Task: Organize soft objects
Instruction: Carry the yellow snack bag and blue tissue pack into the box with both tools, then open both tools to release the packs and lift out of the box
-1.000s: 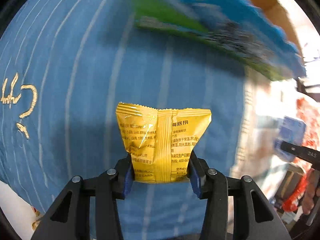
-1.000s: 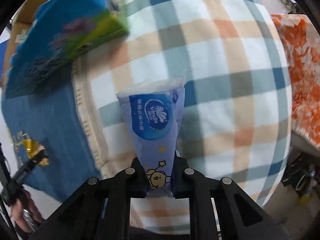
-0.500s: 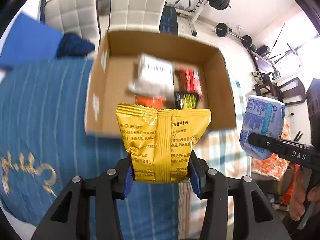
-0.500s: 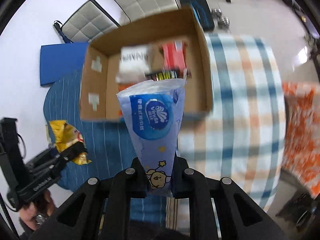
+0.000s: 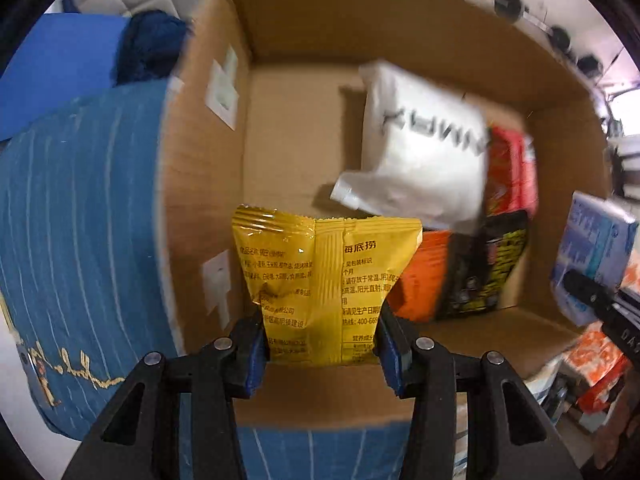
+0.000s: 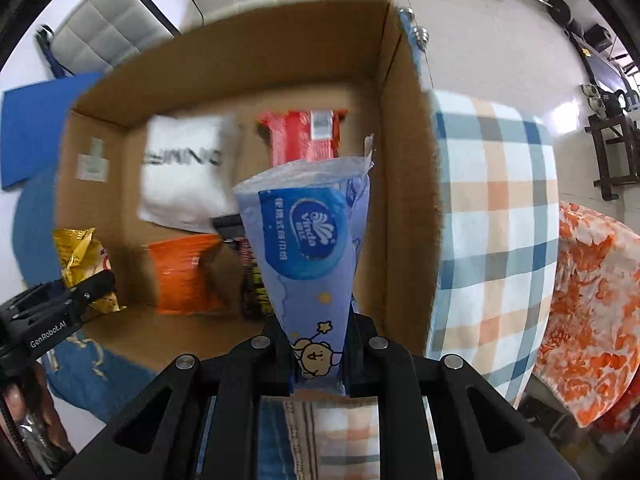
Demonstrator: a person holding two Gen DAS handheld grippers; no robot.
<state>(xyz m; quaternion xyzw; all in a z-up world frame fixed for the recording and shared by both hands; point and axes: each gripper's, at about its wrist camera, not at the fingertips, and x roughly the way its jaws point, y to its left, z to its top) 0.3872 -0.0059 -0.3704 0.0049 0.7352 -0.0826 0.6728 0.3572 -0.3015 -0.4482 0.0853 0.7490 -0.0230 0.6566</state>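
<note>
We hover over the cardboard box (image 5: 400, 32), left gripper (image 5: 322, 354) clamped on the yellow snack bag (image 5: 326, 284), right gripper (image 6: 318, 364) clamped on the tissue pack (image 6: 308, 256). Next, we lower and release into the bare floor at 10 o'clock.

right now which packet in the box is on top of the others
The white pouch: it overlaps the red, orange and black packets in the box.

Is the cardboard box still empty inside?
No, the cardboard box already holds a white pouch, a red packet, an orange packet and a dark packet.
</note>
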